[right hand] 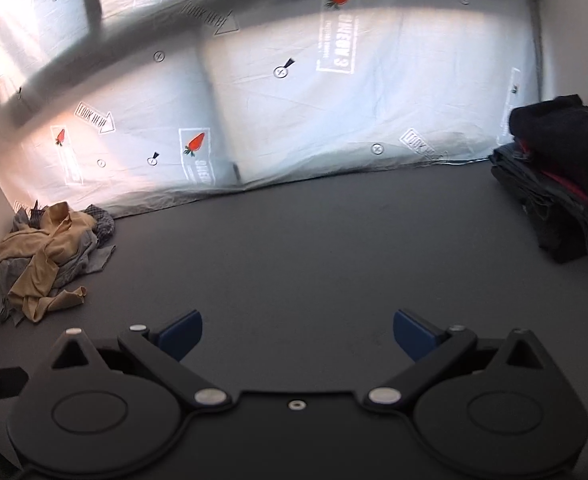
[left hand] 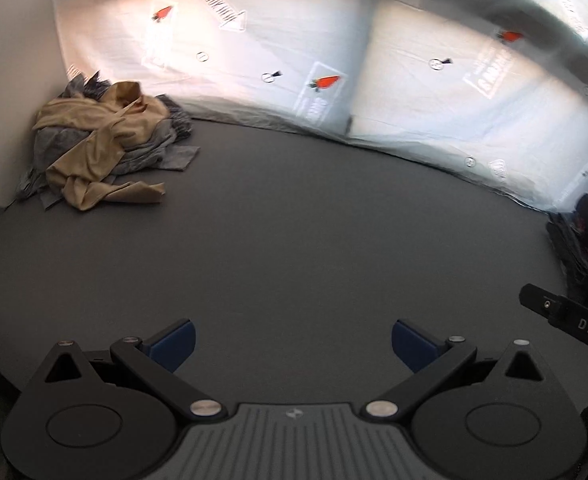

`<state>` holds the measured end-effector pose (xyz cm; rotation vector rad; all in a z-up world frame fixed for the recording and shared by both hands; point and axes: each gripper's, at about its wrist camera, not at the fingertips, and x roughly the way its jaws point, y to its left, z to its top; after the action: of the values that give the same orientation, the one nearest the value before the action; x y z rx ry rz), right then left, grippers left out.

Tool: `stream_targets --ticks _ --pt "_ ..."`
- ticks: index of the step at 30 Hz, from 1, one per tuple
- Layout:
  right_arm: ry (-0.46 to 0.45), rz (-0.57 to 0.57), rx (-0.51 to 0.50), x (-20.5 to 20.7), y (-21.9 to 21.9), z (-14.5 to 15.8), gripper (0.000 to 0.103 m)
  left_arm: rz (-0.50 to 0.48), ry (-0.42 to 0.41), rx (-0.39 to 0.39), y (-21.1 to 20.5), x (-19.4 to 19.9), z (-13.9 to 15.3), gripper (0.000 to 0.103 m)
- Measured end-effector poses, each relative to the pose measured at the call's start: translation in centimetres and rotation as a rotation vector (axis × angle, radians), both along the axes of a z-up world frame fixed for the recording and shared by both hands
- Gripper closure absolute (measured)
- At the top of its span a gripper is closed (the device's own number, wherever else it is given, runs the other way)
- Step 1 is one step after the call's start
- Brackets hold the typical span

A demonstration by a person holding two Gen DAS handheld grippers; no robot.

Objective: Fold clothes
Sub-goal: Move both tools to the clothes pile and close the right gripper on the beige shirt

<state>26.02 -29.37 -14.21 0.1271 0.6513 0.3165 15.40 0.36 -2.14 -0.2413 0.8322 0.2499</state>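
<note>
A heap of unfolded clothes [left hand: 106, 144] lies at the far left of the dark grey table [left hand: 294, 240], with a tan garment on top of grey ones; it also shows in the right wrist view [right hand: 50, 256]. A stack of folded dark clothes [right hand: 557, 188] with a red layer sits at the far right; its edge shows in the left wrist view [left hand: 585, 248]. My left gripper [left hand: 294, 344] is open and empty over bare table. My right gripper [right hand: 297, 336] is open and empty, far from both piles.
A white printed sheet [right hand: 294, 100] hangs behind the table. A white panel [left hand: 10, 80] stands left of the heap. Part of the other gripper shows at the right edge of the left wrist view [left hand: 565, 316].
</note>
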Motion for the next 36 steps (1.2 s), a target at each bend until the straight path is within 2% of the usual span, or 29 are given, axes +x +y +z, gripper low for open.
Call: stream_targets --ticks 6,12,16,21,26,30,33,36 --pt "0.015 0.065 -0.017 2.5 5.1 -0.1 0.001 0.115 0.029 -0.054 6.7 2.0 -1.6 0.000" --pt "0.032 0.112 -0.056 4.9 13.2 0.5 0.007 0.186 0.054 -0.080 15.2 5.1 -3.5 0.000" --pt "0.025 0.171 -0.081 6.9 20.1 0.7 0.014 0.254 0.056 -0.083 22.0 7.2 -4.8 0.000" --pt "0.032 0.245 -0.083 10.4 30.0 0.2 0.017 0.381 0.100 -0.115 31.3 9.5 -7.9 0.000" --pt "0.084 0.321 -0.036 14.7 39.5 -2.1 0.018 0.495 0.139 -0.121 39.6 11.4 -11.4 0.000" --pt "0.150 0.396 0.005 17.7 46.8 -4.3 0.030 0.564 0.174 -0.092 45.7 14.0 -13.8 0.000" --pt "0.231 0.472 0.045 19.9 51.5 -6.8 0.046 0.576 0.180 -0.063 49.6 16.0 -15.5 0.000" --pt "0.296 0.523 0.073 21.5 56.1 -9.4 0.061 0.555 0.202 -0.068 52.6 17.8 -17.3 0.000"
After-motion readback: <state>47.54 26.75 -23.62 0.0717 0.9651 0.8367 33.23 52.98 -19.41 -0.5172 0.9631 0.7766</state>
